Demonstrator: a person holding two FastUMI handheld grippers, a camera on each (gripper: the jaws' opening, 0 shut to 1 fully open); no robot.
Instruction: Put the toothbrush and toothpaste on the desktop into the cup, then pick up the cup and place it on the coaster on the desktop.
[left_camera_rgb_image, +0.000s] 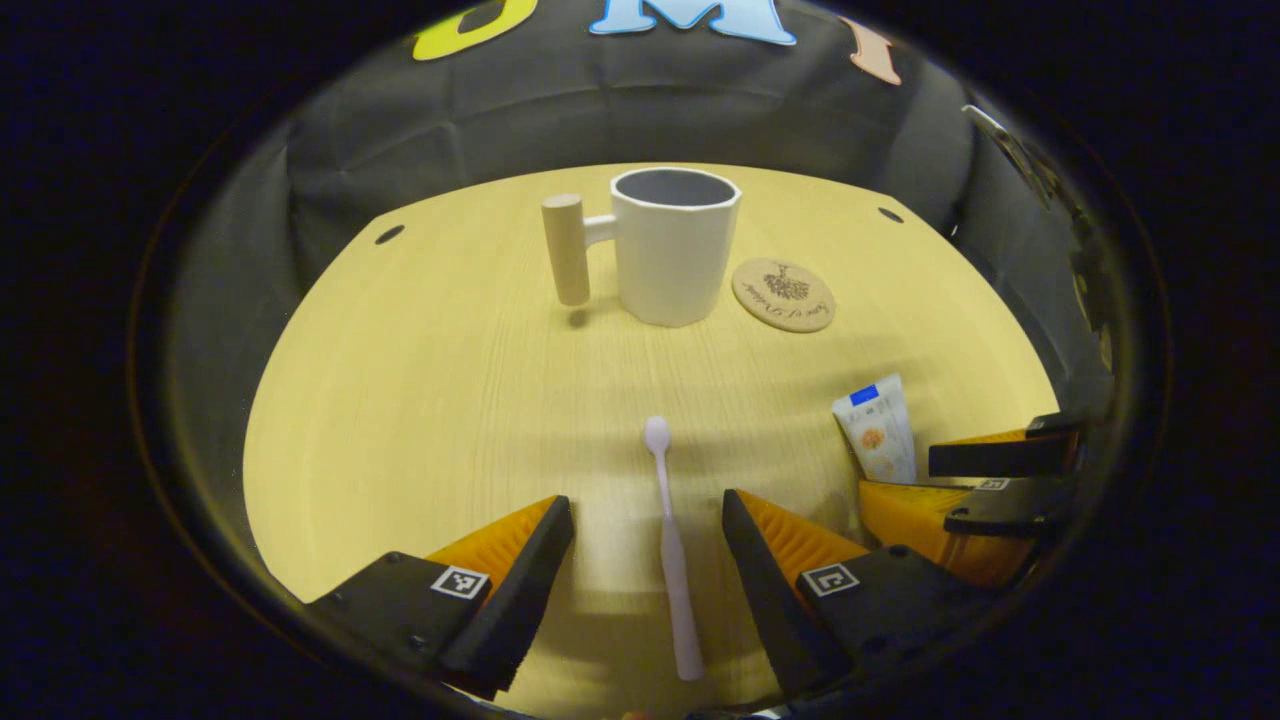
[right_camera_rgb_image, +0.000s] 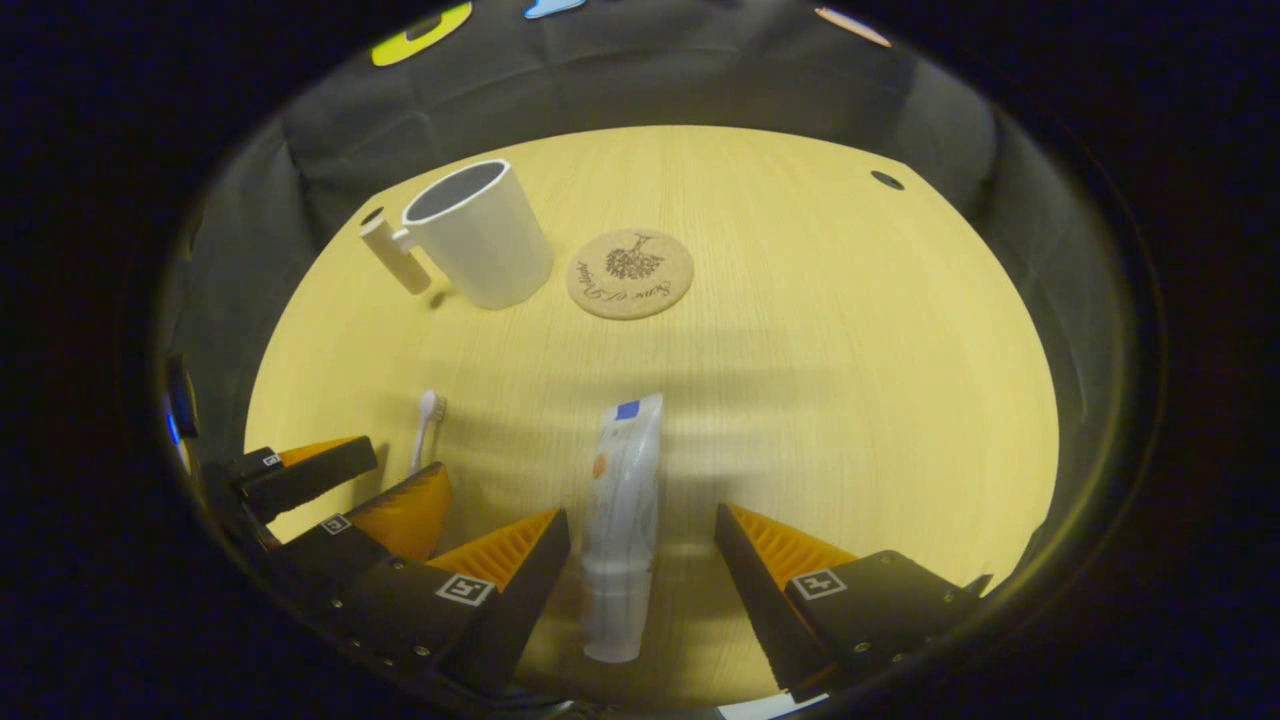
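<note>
Your toothbrush (left_camera_rgb_image: 672, 545) lies flat on the counter (left_camera_rgb_image: 420, 400), head pointing toward the cup, its handle running between the fingers of your left gripper (left_camera_rgb_image: 648, 580), which stand apart with space on both sides. It looks light, thin and stiff, so it should lift easily but may roll or pivot if you pinch it off-centre; take it across the thicker handle section, not the narrow neck near the head.

Your toothpaste (right_camera_rgb_image: 622, 510) lies flat too, cap end nearest you, between the spread fingers of your right gripper (right_camera_rgb_image: 640, 590), neither finger touching it. The tube is probably soft and will dent or slide under pressure; the firmer shoulder just behind the cap looks like the safest place to squeeze.

Farther out, the cup (left_camera_rgb_image: 674, 245) stands upright with its mouth open and a cylindrical handle (left_camera_rgb_image: 566, 248) to its side. It is likely light and could tip when you drop things in. The coaster (left_camera_rgb_image: 783, 294) lies just beside the cup, bare and ready
</note>
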